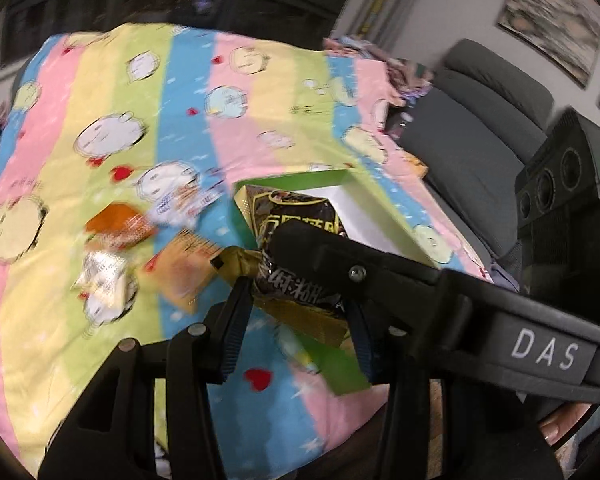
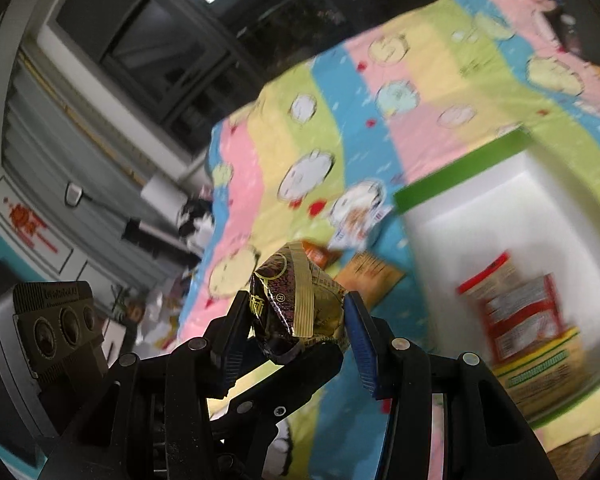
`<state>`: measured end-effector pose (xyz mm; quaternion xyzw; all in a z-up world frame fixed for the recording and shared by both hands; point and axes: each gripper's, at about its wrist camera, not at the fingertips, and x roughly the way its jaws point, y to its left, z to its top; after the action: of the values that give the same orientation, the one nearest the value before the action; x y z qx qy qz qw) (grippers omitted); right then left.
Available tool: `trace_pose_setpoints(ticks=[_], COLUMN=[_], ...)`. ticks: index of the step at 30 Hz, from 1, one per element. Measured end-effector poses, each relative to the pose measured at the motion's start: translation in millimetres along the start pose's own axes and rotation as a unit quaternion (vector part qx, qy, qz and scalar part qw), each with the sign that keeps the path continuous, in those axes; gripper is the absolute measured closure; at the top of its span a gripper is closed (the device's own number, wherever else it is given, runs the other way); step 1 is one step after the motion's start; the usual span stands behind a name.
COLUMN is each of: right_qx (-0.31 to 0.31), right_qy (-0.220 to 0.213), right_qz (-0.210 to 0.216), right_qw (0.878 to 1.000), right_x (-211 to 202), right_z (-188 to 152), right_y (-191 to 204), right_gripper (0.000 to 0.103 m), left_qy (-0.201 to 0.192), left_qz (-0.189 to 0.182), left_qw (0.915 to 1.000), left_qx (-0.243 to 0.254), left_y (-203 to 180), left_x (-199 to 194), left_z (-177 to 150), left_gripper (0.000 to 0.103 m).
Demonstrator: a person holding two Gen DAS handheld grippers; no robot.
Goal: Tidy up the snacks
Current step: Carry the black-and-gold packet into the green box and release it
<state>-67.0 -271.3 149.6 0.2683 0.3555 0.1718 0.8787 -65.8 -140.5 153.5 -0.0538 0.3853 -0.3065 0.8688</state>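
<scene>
While clamped by both tongs (image 1: 296, 300), snack packet (image 2: 296, 300), raised over box (image 2: 460, 176)

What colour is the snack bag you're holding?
Dark brown and gold snack bag, clearest in the right wrist view.

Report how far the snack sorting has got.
Done: red and yellow packets already sit in the green-rimmed white box. In hand: both grippers, left and right, are shut on one dark brown and gold snack bag. Left: the orange packet, white packet and tan packet on the striped bedsheet.

right claw (image 2: 296, 322) clamps brown-gold snack packet (image 2: 296, 300) | green-rimmed box (image 2: 460, 168) right, holds red packet (image 2: 512, 300)
</scene>
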Motion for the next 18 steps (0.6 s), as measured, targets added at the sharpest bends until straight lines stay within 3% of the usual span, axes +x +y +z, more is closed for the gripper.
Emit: trace_pose_setpoints(ticks=[9,18], right_qx=[0.037,0.06], right_qy=[-0.065,-0.078], right_qz=[-0.048,-0.095], right_qw=[0.996,0.991], right_x=[-38,-38], right_z=[24,50], right_y=[-50,-95], right_gripper=[0.054,0.054], left_qy=[0.013,0.044], left_qz=[-0.052,-0.091], left_qw=[0.9967,0.9919], left_qx=[0.06,0.077], left_y=[-47,-65], left_x=[44,100], left_z=[25,46], left_gripper=[0.057,0.057])
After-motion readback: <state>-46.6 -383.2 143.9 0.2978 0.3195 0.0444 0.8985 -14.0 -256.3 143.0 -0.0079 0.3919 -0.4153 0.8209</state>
